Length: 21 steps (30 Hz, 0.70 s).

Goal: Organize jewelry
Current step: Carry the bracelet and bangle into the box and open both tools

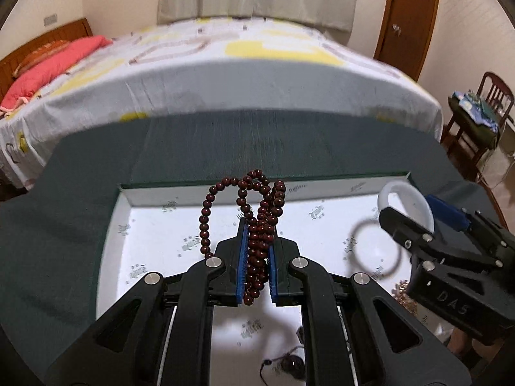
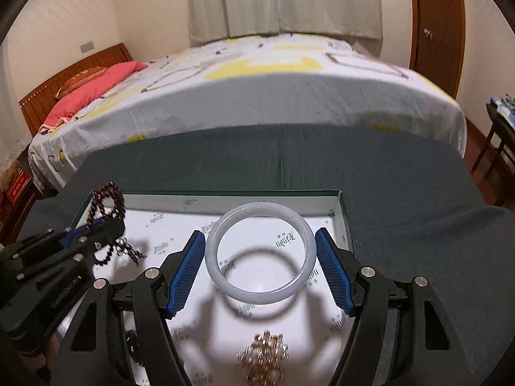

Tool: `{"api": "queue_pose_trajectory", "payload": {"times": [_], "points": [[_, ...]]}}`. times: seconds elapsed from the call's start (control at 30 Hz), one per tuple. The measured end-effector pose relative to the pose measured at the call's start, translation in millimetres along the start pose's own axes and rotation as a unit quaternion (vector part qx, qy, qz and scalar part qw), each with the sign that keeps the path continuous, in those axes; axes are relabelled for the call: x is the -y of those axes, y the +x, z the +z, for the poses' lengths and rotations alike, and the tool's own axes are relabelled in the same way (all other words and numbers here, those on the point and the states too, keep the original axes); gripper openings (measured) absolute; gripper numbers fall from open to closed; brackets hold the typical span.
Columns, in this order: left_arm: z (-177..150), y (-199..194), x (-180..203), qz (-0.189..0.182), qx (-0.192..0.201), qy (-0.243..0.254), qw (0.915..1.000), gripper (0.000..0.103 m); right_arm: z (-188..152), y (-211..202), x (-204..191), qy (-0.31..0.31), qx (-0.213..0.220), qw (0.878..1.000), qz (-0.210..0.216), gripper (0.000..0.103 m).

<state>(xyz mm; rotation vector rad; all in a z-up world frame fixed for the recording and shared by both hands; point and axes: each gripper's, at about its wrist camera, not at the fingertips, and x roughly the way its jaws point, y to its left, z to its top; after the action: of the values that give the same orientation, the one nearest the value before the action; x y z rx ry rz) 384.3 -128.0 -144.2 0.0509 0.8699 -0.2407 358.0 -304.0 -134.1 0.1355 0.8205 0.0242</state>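
Bedroom table, left fingers (image 1: 257,257) clamping dark red bead strand (image 1: 257,212), right fingers (image 2: 260,263) holding milky white bangle (image 2: 260,254)

The shallow white tray (image 1: 154,231) has low walls, so a gripper can enter from above on every side. Over its middle the room is taken: the left gripper (image 1: 258,251), clamped on a dark red bead string (image 1: 257,218), hangs beside the right gripper (image 2: 260,257), which holds a pale bangle (image 2: 260,254) across its wide jaws. On the tray floor a golden pile (image 2: 264,360) lies below the right gripper, and a small dark piece (image 1: 286,365) below the left one. The green cloth (image 2: 402,193) around the tray is free, up to the bed (image 2: 257,96) behind it.
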Motion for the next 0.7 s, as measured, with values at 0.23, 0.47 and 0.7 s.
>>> {"api": "queue_pose_trajectory", "payload": {"times": [0.23,0.47,0.7], "points": [[5,29,11,0.014,-0.045,0.023,0.9986,0.011,2,26,-3,-0.013,-0.055,0.998,-0.013,0.068],[4,46,12,0.011,-0.076,0.024,0.9967,0.014,3,38,0,-0.012,-0.085,0.996,-0.012,0.068],[4,46,-1,0.0,-0.078,-0.009,0.9969,0.056,4,35,7,-0.002,-0.077,0.997,-0.009,0.073]]}}
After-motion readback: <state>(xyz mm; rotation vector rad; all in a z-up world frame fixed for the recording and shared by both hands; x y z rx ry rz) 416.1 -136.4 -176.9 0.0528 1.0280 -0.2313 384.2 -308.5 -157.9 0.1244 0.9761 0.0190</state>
